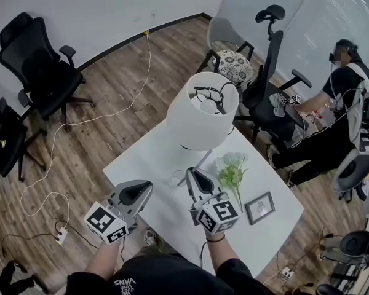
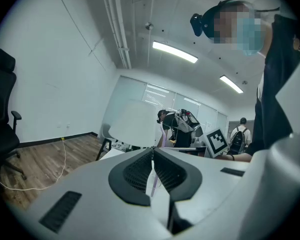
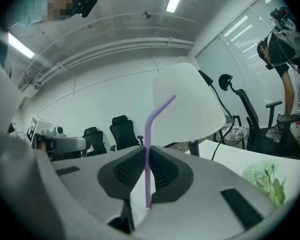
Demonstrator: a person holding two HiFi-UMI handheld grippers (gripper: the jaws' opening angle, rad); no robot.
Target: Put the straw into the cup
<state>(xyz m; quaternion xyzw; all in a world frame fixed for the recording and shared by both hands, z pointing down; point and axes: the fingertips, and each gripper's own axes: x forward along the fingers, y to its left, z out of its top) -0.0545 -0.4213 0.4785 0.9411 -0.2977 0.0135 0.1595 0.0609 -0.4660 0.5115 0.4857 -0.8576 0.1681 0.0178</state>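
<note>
My right gripper [image 3: 146, 150] is shut on a purple bendy straw [image 3: 148, 129], which stands upright between the jaws with its bent top leaning right. In the head view the right gripper [image 1: 190, 173] hovers over the white table [image 1: 149, 160], with the straw [image 1: 200, 166] slanting up from it. A clear cup [image 1: 176, 178] stands on the table just left of that gripper's tips. My left gripper [image 1: 146, 187] is lower and to the left of the cup, apart from it. In the left gripper view its jaws [image 2: 152, 152] meet at the tips with nothing held.
A lamp with a white shade [image 1: 202, 110] stands at the table's far side, over the cup area. A bunch of pale flowers [image 1: 231, 171] and a small picture frame [image 1: 259, 207] lie to the right. Office chairs [image 1: 40, 66] and a person [image 1: 341, 97] surround the table.
</note>
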